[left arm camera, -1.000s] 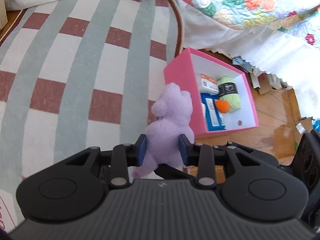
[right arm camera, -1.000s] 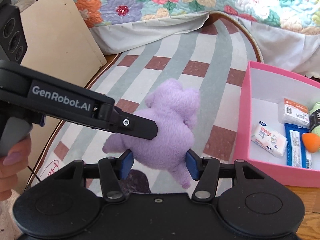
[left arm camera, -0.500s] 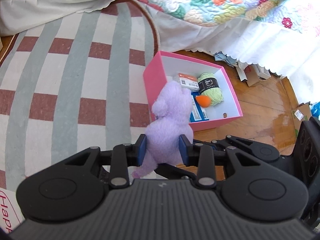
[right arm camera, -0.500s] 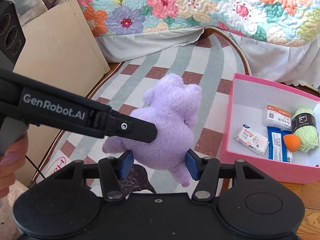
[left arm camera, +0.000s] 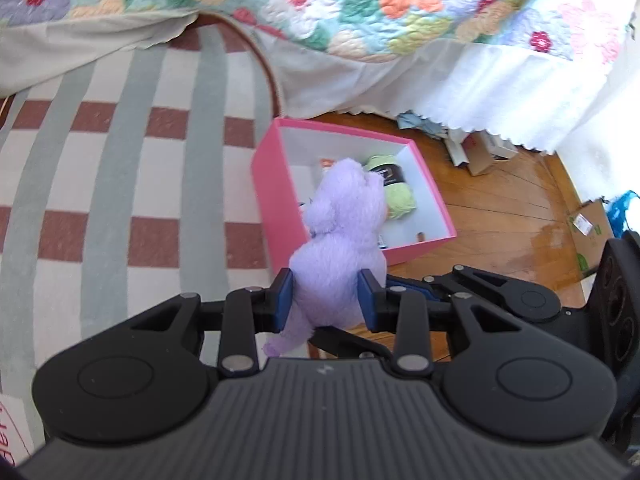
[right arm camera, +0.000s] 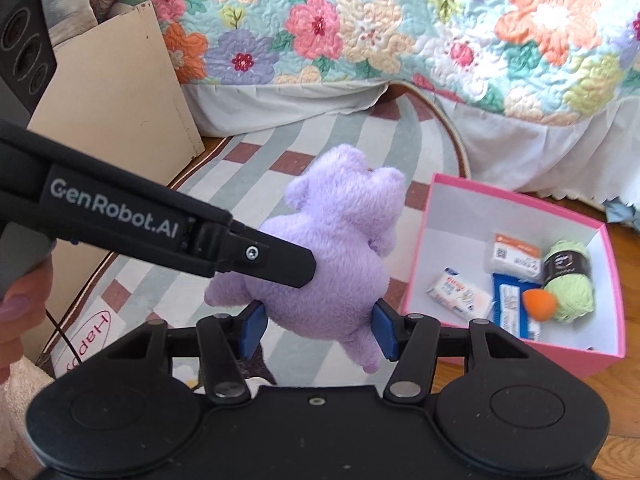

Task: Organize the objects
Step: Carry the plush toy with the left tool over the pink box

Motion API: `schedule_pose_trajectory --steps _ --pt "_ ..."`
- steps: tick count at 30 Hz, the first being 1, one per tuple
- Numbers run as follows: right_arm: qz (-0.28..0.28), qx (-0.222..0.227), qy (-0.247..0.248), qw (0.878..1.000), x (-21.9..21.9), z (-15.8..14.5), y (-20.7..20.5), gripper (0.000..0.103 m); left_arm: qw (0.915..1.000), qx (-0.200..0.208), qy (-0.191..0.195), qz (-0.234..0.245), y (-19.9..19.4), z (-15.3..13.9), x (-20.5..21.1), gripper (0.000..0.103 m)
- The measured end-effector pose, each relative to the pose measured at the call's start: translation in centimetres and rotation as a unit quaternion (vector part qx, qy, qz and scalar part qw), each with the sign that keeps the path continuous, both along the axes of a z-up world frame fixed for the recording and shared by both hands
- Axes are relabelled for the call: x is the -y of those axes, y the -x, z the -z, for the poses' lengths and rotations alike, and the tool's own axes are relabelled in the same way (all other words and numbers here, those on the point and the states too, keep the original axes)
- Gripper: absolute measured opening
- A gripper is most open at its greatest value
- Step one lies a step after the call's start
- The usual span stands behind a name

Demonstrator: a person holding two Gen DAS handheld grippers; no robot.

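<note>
Left wrist: plush toy (left arm camera: pixel 340 236) hides box (left arm camera: pixel 276 204) (partly)

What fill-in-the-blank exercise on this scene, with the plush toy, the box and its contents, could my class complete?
1. Both the left hand-held gripper and the right hand-held gripper are shut on the ____ plush toy.
2. The box with white inside walls is ____ on the outside.
3. The ball of yarn in the box is light ____.
4. The small ____ ball lies against the yarn.

Missing words: purple; pink; green; orange
</note>
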State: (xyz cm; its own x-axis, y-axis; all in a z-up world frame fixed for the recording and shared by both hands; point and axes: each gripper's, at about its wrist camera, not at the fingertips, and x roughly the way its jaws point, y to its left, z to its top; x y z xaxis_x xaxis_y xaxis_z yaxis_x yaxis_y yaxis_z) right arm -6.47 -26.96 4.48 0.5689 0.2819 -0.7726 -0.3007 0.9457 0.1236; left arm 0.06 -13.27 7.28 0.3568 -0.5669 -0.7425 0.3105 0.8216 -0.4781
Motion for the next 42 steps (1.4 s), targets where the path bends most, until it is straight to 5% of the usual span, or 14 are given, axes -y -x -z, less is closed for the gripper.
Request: schedule_pose_trajectory --steps 9,19,30,42 --pt "0.017 0.046 -0.002 0.999 3.1 -0.5 0.9 0.061 0.9995 0.01 0.012 0.026 -0.7 -0.8 3.1 0.034" --pt "0.031 0.046 0.0 0.998 6.6 -0.3 -1.9 0.061 0.9991 -0.009 0.024 0.035 -4.6 -0.3 6.8 0.034" --pt "0.049 0.005 -0.029 0.998 11.4 4.0 -7.8 0.061 0.9986 -0.036 0.024 0.029 -10.9 5.0 11.1 0.033" --pt "0.047 -0.044 -0.061 0.996 13.4 9.8 -12.0 0.059 0.9967 -0.05 -0.047 0.044 -14.3 9.8 13.9 0.033"
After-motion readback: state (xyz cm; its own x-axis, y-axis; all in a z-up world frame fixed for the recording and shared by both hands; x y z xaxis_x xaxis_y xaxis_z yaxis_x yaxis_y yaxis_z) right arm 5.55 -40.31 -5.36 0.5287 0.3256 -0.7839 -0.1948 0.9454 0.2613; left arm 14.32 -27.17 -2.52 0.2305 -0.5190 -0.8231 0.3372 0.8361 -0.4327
